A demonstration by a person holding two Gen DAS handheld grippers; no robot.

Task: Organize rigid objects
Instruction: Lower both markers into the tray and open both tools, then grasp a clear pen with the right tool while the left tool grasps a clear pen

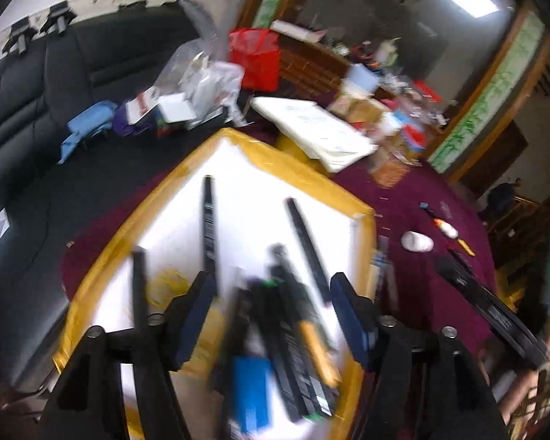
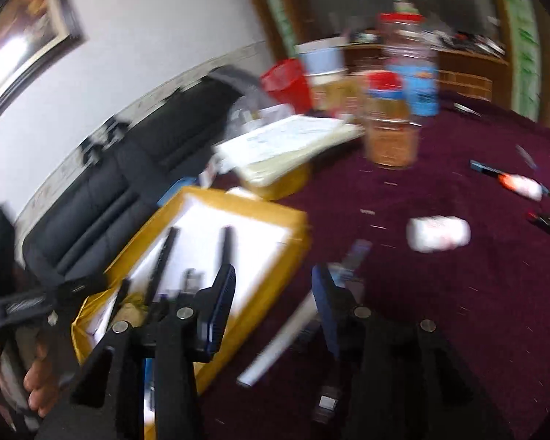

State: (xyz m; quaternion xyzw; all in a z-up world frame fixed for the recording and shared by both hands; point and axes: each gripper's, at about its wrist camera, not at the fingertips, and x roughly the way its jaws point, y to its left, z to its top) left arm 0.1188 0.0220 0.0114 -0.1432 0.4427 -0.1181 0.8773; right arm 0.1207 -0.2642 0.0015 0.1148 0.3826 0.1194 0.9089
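Note:
A white box with yellow-taped rim (image 1: 304, 168) sits on the maroon tablecloth and holds several long black bars (image 1: 209, 220), a blue item (image 1: 249, 392) and a yellow-handled tool (image 1: 317, 352). My left gripper (image 1: 273, 293) is open and empty, hovering over the box. My right gripper (image 2: 271, 289) is open and empty above the box's right edge (image 2: 275, 293), over a white stick (image 2: 278, 344) on the cloth. A white bottle (image 2: 438, 233) and pens (image 2: 513, 181) lie loose to the right. The frames are blurred.
A stack of papers (image 2: 289, 139) and jars (image 2: 388, 124) stand beyond the box. A red bag (image 1: 255, 57) and clutter lie on a black sofa (image 1: 29, 117) at left. The other gripper (image 1: 495, 311) shows at right.

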